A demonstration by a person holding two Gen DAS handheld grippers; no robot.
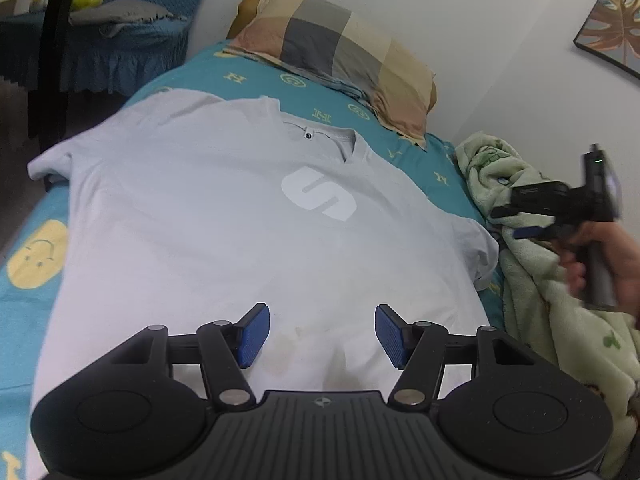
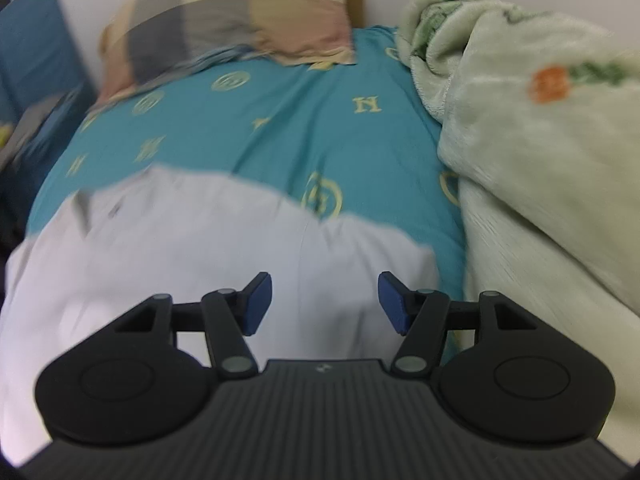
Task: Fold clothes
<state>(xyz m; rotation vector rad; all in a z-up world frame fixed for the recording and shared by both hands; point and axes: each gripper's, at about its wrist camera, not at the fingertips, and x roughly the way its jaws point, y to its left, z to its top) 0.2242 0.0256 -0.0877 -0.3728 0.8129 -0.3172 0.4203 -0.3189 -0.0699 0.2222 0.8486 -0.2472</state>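
1. Lying flat and face up on the teal bedsheet (image 1: pixel 256 68), the pale grey T-shirt (image 1: pixel 224 216) is spread at full width, collar toward the checked pillow (image 1: pixel 336 52) and both short sleeves out to the sides; no fold shows in it, which suits a garment laid out so its edges can be reached.
2. The left gripper (image 1: pixel 322 334) hangs over the lower body of the shirt near some faint brownish stains, its blue pads set wide apart with nothing between them, placed as if ready to close on cloth beneath.
3. The right gripper (image 2: pixel 325 304) likewise has its jaws spread and empty. It sits above the shirt's right-hand sleeve and shoulder edge, close to the crumpled green blanket (image 2: pixel 540 160) that crowds that side of the bed.
4. In the left view a hand (image 1: pixel 608 264) holds that right gripper out at the side, by the blanket.
5. The right view is smeared by motion, so whether its pads touch the fabric is hard to say; probably they are just clear of it.
6. A flat, unfolded shirt with both tools empty fits a garment awaiting its folds.
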